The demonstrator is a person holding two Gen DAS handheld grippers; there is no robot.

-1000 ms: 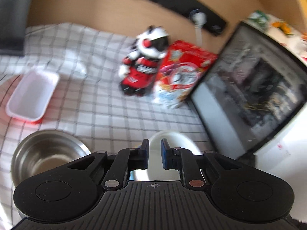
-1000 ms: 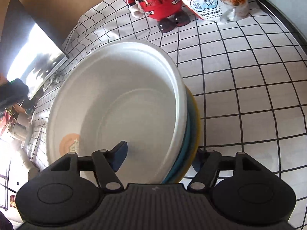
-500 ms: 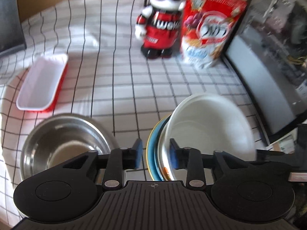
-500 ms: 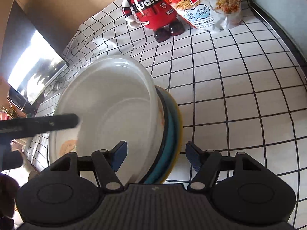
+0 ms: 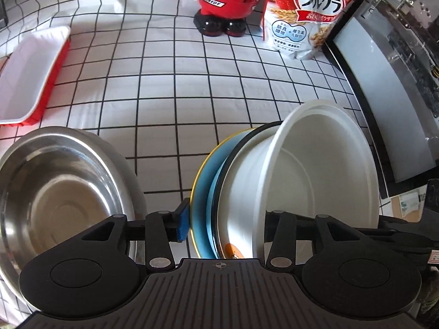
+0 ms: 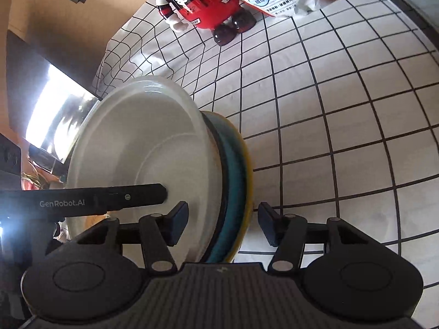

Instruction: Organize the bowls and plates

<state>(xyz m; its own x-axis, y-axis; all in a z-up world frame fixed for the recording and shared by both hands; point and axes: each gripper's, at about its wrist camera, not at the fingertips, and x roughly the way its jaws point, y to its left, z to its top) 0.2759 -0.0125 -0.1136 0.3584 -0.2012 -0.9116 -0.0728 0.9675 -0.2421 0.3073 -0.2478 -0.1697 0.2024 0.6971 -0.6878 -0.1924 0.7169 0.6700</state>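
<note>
Plates and a white bowl (image 5: 315, 164) stand on edge as one stack on the checked worktop (image 5: 175, 93), in front of the red toy figure (image 5: 227, 2) and the cereal bag (image 5: 304, 19). The bowl's open side faces away from the steel bowl (image 5: 60, 192), which sits just beside the stack; behind the white bowl come a dark-rimmed plate (image 5: 247, 139), a blue plate (image 5: 203, 192) and a yellow plate (image 6: 245, 164).

My right tool (image 6: 223, 223) straddles the whole stack; its jaws have just been closing, yet I see gaps at both pads, so nothing is gripped. My left tool (image 5: 225, 224) has just been opening; its near pad lies against the yellow rim, its far finger reaches inside the bowl, and I cannot see it squeezing.

I judge this to be the handover step: both tools are taking hold of the stack. Next I need a firm clamp before lifting, or the pieces may fan apart.

Both bowls look empty, as does the red tray (image 5: 30, 76), well off beyond the steel bowl.
</note>
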